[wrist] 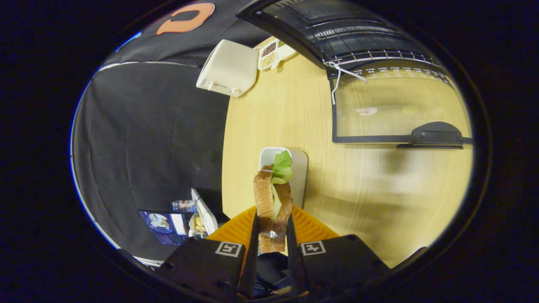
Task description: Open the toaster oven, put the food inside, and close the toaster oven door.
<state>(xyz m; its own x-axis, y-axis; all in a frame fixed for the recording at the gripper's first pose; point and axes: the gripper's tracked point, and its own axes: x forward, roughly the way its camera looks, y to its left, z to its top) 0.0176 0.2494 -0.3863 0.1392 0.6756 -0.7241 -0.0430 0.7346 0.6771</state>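
so the first step looks done: the toaster oven [358,38] sits at about one o'clock from the gripper [273,235], and its glass door [396,107] is dropped flat toward the table, handle [436,135] at the near edge, the wire rack [374,57] showing at the mouth behind it.

the second step is in hand. the gripper's fingers are drawn in narrow and press on either side of a sandwich [273,202], bread slices with a green lettuce leaf poking out at its far end. the sandwich stands between the fingers and reaches out at twelve o'clock beyond the tips. it appears lifted clear of the small white tray [299,168] that lies just beyond it on the wooden table [273,118], though whether it is fully off anything beneath i cannot tell. an orange ridged mat [311,227] lies under the fingers.

what is left, as i judge it: carry the sandwich round toward one or two o'clock, over the open door, set it on the rack, let go, then lift the door shut by its handle. so roughly a third to a half along.

further off, at eleven o'clock, a white pop-up toaster [227,67] stands near the table's edge, with a divided dish of grains [271,54] just beyond it at twelve.
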